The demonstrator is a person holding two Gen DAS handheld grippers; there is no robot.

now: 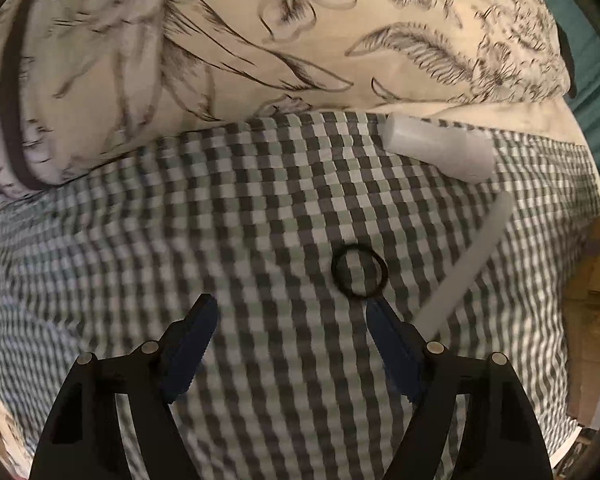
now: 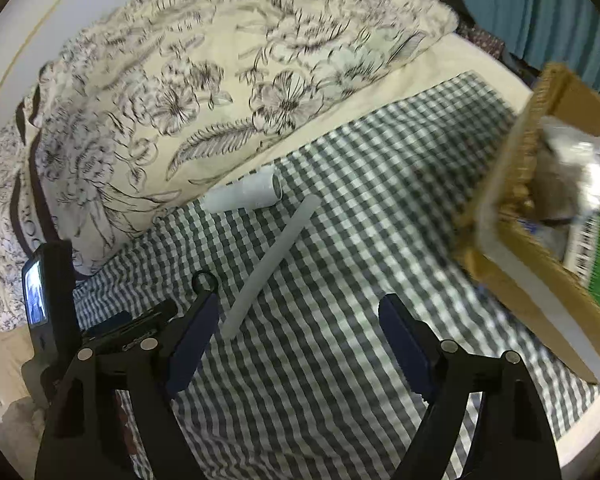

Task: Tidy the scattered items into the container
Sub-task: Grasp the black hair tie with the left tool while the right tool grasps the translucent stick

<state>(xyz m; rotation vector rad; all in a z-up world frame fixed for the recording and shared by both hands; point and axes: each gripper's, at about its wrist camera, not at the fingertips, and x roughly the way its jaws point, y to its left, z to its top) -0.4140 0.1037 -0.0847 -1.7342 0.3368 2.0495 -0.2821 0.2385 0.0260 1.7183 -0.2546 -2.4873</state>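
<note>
A black ring lies on the checked cloth, just past my left gripper's right fingertip. My left gripper hangs open over the cloth with nothing between its fingers. Beyond the ring lie a long white stick and a white bottle on its side. In the right wrist view my right gripper is open and empty, with the stick slanting away ahead of its left finger. The bottle rests by the pillow's edge. The ring shows at the left fingertip. A cardboard box stands at the right.
A floral pillow bounds the cloth at the back. The box holds a crumpled silvery bag and other items. The left gripper's body with its small screen sits close at the left. A teal curtain hangs behind.
</note>
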